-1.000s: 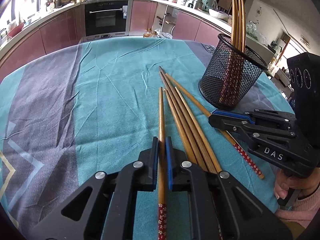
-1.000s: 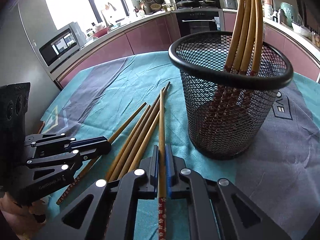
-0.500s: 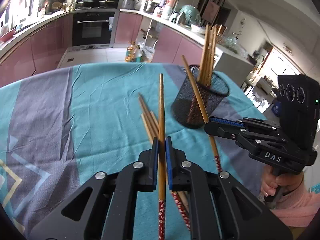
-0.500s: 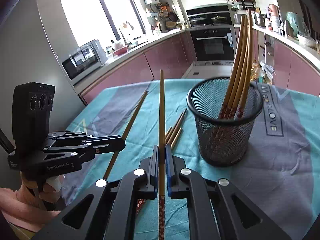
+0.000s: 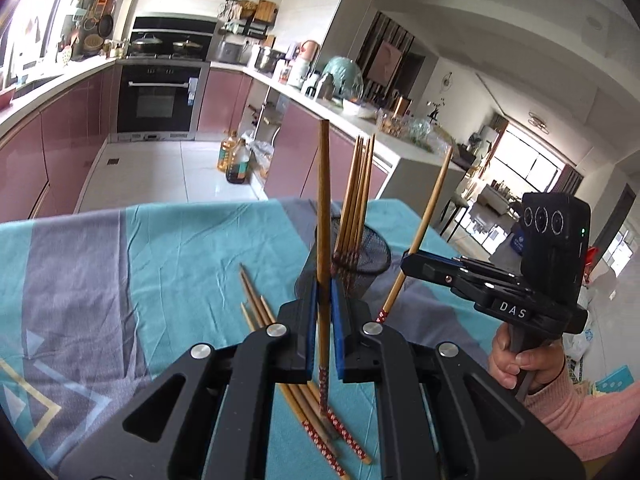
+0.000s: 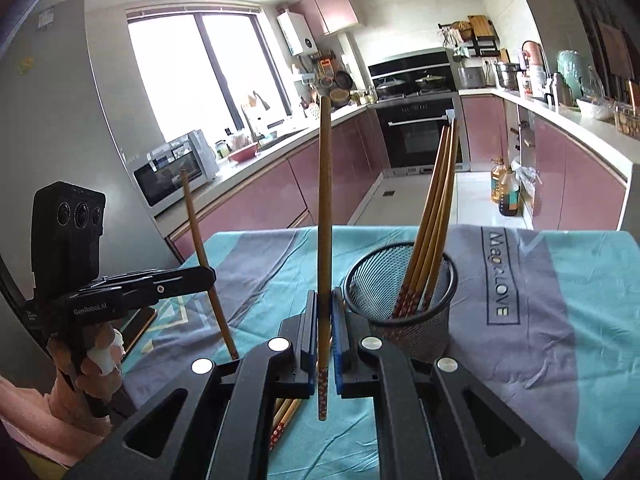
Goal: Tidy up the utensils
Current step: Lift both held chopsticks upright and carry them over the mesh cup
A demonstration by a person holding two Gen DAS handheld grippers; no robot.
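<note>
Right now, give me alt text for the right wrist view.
The right gripper is shut on a chopstick raised beside the mesh cup of chopsticks. At left, the left gripper holds another chopstick.

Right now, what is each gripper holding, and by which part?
Each holds one chopstick near its red patterned end: the left gripper its chopstick, the right gripper its chopstick, plain tips pointing up.

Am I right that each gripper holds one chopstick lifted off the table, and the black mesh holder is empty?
Not quite. The mesh holder is not empty: the right wrist view shows several chopsticks standing in it. The rest holds: the left gripper and right gripper each hold one lifted chopstick.
</note>
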